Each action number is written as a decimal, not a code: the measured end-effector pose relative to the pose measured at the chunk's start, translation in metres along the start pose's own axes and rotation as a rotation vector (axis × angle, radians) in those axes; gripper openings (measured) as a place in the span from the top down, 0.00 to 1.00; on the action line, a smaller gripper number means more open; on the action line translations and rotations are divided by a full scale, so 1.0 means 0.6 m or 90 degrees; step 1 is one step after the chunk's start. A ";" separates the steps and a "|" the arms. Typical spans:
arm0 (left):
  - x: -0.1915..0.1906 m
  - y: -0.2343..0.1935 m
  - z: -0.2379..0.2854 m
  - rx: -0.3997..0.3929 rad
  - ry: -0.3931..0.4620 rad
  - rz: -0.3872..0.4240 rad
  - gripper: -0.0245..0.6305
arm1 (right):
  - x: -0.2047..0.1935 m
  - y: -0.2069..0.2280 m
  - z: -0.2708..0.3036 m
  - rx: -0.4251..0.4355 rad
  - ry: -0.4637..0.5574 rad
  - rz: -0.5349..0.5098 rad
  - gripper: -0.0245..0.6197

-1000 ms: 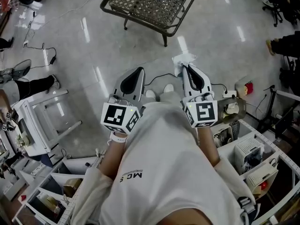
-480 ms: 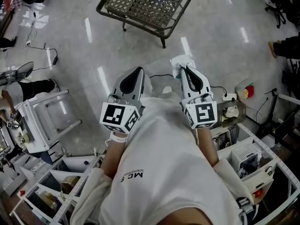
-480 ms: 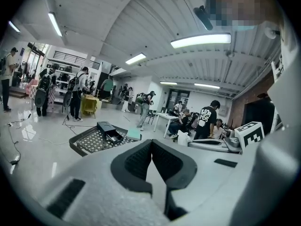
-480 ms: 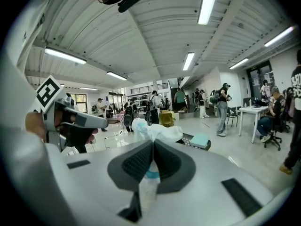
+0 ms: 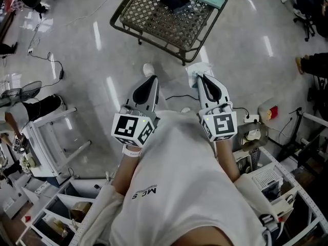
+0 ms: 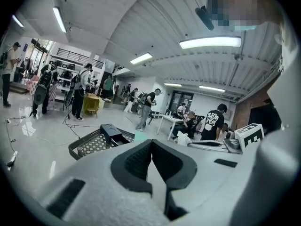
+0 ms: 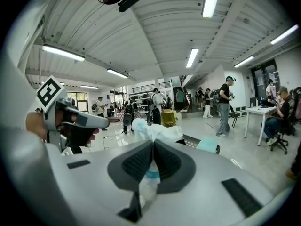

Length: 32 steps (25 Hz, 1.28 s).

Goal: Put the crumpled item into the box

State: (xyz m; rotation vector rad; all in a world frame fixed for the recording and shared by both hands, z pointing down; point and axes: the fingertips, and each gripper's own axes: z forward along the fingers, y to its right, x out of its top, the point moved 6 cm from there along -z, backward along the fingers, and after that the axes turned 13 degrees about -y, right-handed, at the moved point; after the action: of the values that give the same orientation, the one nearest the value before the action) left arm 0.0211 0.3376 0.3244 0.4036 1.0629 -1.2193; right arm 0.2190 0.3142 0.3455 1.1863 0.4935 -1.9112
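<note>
Floor (image 5: 77,60) glossy, mesh basket (image 5: 159,20) ahead; right gripper (image 5: 200,76) tight on crumpled item (image 5: 196,67), left gripper (image 5: 152,78) closed, empty.

Both forearms reach forward side by side. The left gripper (image 5: 151,78) points toward 1 o'clock in the head view, its marker cube (image 5: 132,128) at the wrist, jaws pressed together with nothing between them. The right gripper (image 5: 198,76) points toward 11 o'clock, jaws closed on a crumpled white item (image 7: 155,128), so the two tips lean slightly inward.
</note>
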 end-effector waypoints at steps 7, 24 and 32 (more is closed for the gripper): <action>0.144 -0.197 0.073 -0.030 -0.008 0.009 0.93 | 0.135 -0.011 0.198 -0.024 -0.017 0.014 0.93; 0.311 -0.453 0.195 -0.110 -0.020 0.023 0.93 | 0.309 0.003 0.446 -0.121 -0.025 0.059 0.93; 0.340 -0.443 0.238 -0.112 -0.022 0.030 0.93 | 0.322 0.049 0.463 -0.120 -0.028 0.062 0.93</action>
State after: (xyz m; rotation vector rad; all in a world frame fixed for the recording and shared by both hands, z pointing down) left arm -0.1608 0.0234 0.2970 0.2688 1.1145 -1.0776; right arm 0.0450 0.0244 0.3132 1.0248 0.5682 -1.7621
